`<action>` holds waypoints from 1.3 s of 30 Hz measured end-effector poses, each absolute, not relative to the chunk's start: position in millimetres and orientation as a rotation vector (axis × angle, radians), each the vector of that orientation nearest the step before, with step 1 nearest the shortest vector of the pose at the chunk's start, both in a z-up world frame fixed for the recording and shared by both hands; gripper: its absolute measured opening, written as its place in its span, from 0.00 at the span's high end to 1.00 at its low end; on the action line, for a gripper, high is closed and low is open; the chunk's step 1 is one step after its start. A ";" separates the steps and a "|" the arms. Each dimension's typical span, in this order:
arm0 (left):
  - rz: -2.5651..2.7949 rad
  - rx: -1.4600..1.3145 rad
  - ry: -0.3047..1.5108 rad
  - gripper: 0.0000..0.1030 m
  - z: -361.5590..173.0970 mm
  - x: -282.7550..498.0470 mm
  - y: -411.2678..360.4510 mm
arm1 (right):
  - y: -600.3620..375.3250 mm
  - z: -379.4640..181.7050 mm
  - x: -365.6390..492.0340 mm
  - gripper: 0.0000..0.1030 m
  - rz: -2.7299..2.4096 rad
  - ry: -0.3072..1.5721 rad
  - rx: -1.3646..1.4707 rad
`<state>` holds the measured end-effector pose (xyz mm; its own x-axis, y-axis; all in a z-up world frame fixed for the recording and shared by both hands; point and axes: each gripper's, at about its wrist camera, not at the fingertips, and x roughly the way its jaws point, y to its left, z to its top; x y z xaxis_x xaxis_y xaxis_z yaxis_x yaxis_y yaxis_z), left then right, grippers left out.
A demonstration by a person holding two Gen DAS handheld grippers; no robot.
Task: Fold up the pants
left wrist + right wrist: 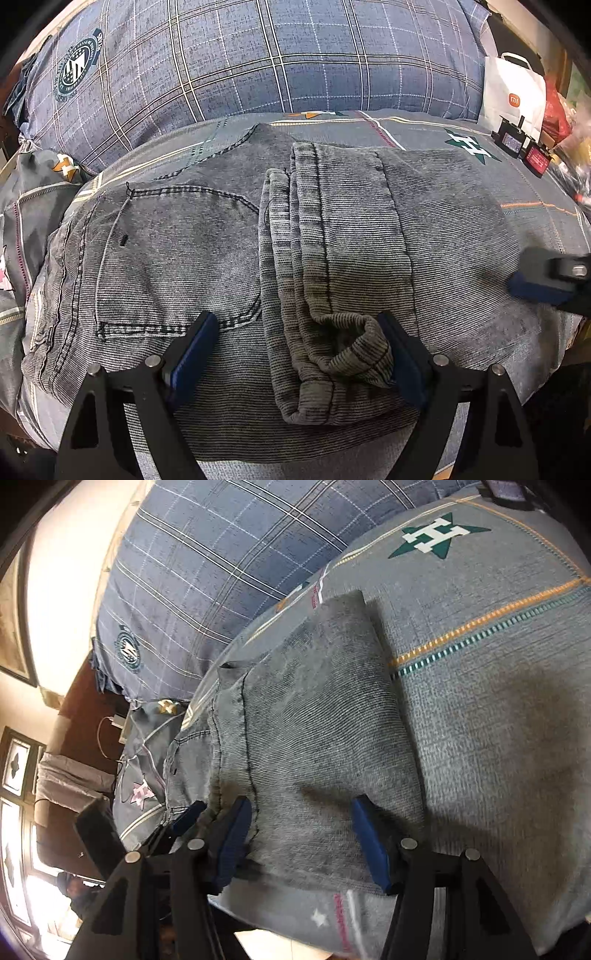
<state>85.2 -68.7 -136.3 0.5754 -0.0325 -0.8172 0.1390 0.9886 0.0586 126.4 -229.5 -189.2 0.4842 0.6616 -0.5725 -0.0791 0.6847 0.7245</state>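
Note:
Grey denim pants (207,243) lie folded on the bed, back pocket to the left, leg cuffs (317,229) laid over the middle. My left gripper (299,354) is open, its blue pads either side of the rolled cuff end (354,347) at the near edge. My right gripper (299,834) is open over the near edge of the folded pants (317,709). It also shows in the left wrist view (554,280) at the right edge, blurred. The left gripper's blue pad (184,816) shows at the left of the right wrist view.
A blue plaid pillow (280,55) lies behind the pants on the grey bedsheet (498,664). A white paper bag (513,96) and small dark boxes (517,144) sit at the far right. The bed's near edge is just below the grippers.

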 end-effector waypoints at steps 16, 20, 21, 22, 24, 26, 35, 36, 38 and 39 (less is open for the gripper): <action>-0.116 0.114 0.942 0.15 -137.7 83.2 -65.6 | -214.0 -133.4 152.8 0.40 0.512 0.888 0.562; -0.121 0.112 0.941 0.15 -138.3 83.1 -64.9 | -215.5 -147.0 203.4 0.40 0.456 0.940 0.570; -0.122 0.113 0.941 0.15 -138.4 83.0 -64.9 | -218.4 -164.7 220.5 0.40 0.426 0.985 0.597; -0.124 0.112 0.940 0.15 -138.4 82.9 -64.7 | -217.8 -173.7 227.7 0.40 0.435 0.993 0.630; -0.125 0.111 0.940 0.14 -138.6 83.4 -64.9 | -226.3 -172.9 227.3 0.40 0.450 0.961 0.698; -0.123 0.111 0.939 0.14 -138.7 83.9 -65.7 | -224.7 -160.6 217.1 0.40 0.438 0.956 0.645; -0.123 0.106 0.943 0.14 -138.9 85.1 -65.8 | -219.8 -158.1 131.8 0.40 0.487 0.923 0.629; -0.122 0.106 0.944 0.13 -138.8 85.2 -66.0 | -217.6 -165.4 124.9 0.40 0.489 0.941 0.616; -0.119 0.110 0.945 0.13 -139.0 85.6 -66.5 | -211.7 -187.2 118.9 0.40 0.470 0.999 0.570; -0.120 0.111 0.946 0.13 -138.8 85.7 -66.3 | -211.5 -192.4 117.5 0.40 0.474 0.989 0.582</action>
<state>85.7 -66.3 -138.8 0.5792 -0.0541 -0.8134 0.1512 0.9876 0.0420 117.5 -211.5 -192.4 0.4723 0.6140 -0.6324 -0.1088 0.7526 0.6494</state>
